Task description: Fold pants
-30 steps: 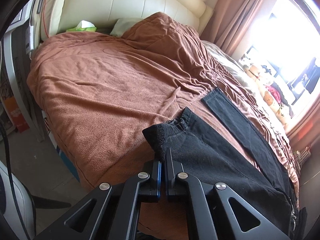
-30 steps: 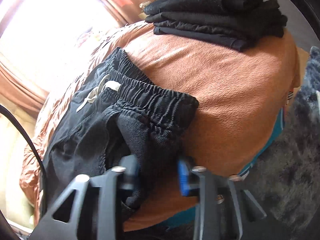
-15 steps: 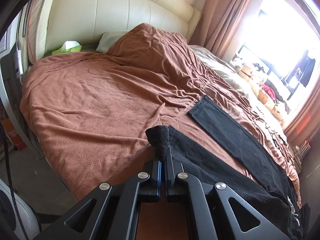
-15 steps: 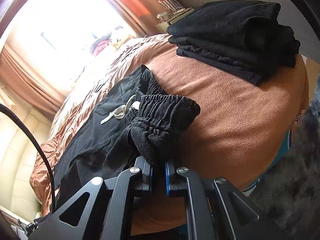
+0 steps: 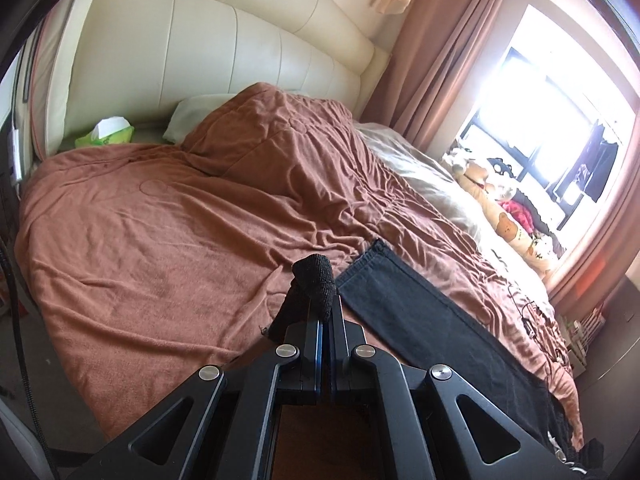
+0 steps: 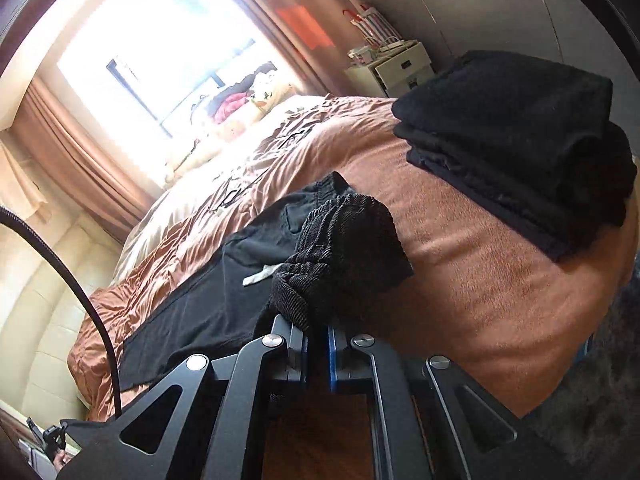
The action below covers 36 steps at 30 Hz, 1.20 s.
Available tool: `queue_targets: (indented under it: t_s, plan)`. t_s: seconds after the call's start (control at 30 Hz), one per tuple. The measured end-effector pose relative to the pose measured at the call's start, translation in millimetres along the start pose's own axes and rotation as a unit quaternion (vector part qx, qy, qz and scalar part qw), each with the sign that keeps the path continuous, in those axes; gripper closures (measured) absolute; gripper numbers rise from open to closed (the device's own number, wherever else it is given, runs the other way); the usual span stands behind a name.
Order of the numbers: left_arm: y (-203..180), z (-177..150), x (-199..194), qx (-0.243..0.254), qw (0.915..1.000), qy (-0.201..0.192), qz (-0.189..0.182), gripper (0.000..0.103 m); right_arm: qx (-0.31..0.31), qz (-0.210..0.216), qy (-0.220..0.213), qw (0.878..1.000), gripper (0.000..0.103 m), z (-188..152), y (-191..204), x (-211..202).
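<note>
Black pants [image 5: 432,320] lie on a brown bedspread [image 5: 160,232]. My left gripper [image 5: 325,312] is shut on the ribbed cuff [image 5: 316,280] of one leg and holds it lifted above the bed; the other leg lies flat to the right. In the right wrist view my right gripper [image 6: 318,332] is shut on the bunched elastic waistband [image 6: 344,248] and holds it raised. The rest of the pants [image 6: 224,292] stretches away over the bed, with a white drawstring [image 6: 260,276] showing.
A stack of folded black clothes [image 6: 520,144] sits on the bed's far right corner. A cream headboard [image 5: 224,60], a pillow [image 5: 192,112] and a green tissue box [image 5: 106,134] are at the bed's head. Plush toys [image 5: 504,208] line the window side. A white nightstand [image 6: 396,68] stands beyond.
My right gripper closed on the waistband and lifted it. My left gripper raised the cuff higher and carried it toward the other leg.
</note>
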<state>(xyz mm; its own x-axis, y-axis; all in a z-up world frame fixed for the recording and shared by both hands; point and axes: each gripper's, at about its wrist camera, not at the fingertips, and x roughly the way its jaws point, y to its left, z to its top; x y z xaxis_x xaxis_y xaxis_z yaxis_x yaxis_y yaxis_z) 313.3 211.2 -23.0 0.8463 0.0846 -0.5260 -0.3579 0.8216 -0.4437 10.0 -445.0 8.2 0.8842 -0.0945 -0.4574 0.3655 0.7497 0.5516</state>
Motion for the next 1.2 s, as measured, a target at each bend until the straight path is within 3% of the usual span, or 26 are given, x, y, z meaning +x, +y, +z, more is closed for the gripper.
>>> queue_targets:
  t_s: [0.53,0.93,1.2]
  plan:
    - [-39,47,48,0.027,0.9996,0.002,0.001,0.101,-0.022,-0.003,-0.018,1.000,0.100,52,34,50]
    - [-89,75,134,0.074,0.9966,0.034,0.014,0.101,-0.018,-0.030,0.008,0.999,0.100,83,47,112]
    - [-109,83,204,0.094,0.9928,0.066,0.036,0.101,-0.019,-0.076,0.043,0.996,0.100,98,70,175]
